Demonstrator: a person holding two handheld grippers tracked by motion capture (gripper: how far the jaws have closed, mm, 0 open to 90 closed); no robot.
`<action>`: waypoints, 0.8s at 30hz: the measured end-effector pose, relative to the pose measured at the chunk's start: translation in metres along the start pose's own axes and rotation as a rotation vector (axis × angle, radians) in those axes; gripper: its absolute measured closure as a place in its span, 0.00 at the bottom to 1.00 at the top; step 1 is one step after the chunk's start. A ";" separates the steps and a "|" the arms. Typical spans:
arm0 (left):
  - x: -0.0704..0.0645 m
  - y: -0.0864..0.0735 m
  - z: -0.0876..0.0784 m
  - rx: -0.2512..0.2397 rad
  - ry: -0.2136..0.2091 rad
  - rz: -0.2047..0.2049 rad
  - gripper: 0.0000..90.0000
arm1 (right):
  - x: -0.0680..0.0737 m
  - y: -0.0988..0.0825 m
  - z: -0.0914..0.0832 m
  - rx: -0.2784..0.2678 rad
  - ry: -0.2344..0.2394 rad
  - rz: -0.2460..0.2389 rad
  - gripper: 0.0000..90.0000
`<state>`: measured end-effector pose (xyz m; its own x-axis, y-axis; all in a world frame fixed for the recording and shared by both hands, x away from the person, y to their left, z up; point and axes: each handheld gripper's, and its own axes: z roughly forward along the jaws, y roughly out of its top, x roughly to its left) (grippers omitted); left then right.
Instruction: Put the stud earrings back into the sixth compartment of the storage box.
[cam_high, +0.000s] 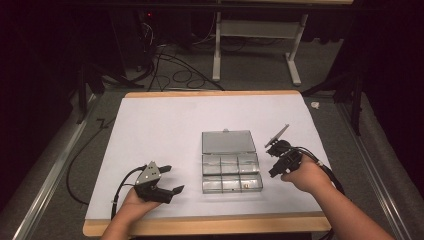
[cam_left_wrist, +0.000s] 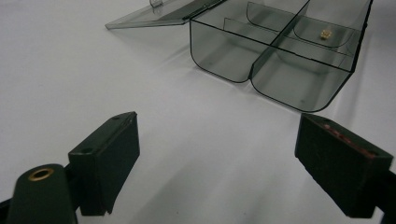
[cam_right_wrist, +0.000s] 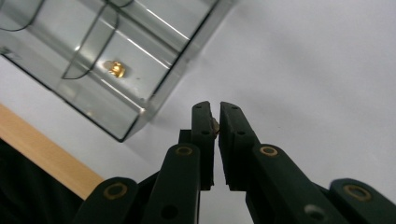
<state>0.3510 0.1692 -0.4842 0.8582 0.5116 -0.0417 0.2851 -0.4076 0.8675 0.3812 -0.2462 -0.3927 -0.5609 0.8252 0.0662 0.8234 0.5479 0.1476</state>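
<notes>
A small brass part (cam_right_wrist: 215, 125) is pinched in the closed right gripper (cam_right_wrist: 215, 112), just right of the clear compartment box (cam_high: 231, 172); one brass part (cam_right_wrist: 115, 68) already lies in its near-right cell, so placing remains. The left gripper (cam_high: 170, 178) waits open and empty on the bench (cam_high: 150, 120), with free room all around.

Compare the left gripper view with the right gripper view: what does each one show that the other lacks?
The left gripper view alone shows the left gripper with its jaws wide apart and nothing between them, and the box's lid lying open flat. The right gripper view alone shows the right gripper with jaws nearly closed on a small brass part, plus the table's wooden edge. Both show the clear compartment box on the white surface, with a small brass piece lying in one compartment.
</notes>
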 end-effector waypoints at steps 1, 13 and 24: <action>0.000 0.000 0.000 -0.003 0.001 0.000 0.16 | 0.005 0.002 -0.002 -0.001 0.004 0.001 0.96; 0.000 0.000 0.000 -0.004 0.000 0.000 0.16 | 0.028 0.016 -0.005 -0.012 0.018 -0.070 0.96; 0.000 0.000 0.000 -0.003 0.000 -0.002 0.16 | 0.040 0.026 0.007 0.005 0.039 -0.103 0.96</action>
<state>0.3511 0.1691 -0.4844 0.8575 0.5126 -0.0438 0.2858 -0.4038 0.8690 0.3805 -0.1983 -0.3929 -0.6453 0.7587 0.0891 0.7617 0.6301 0.1509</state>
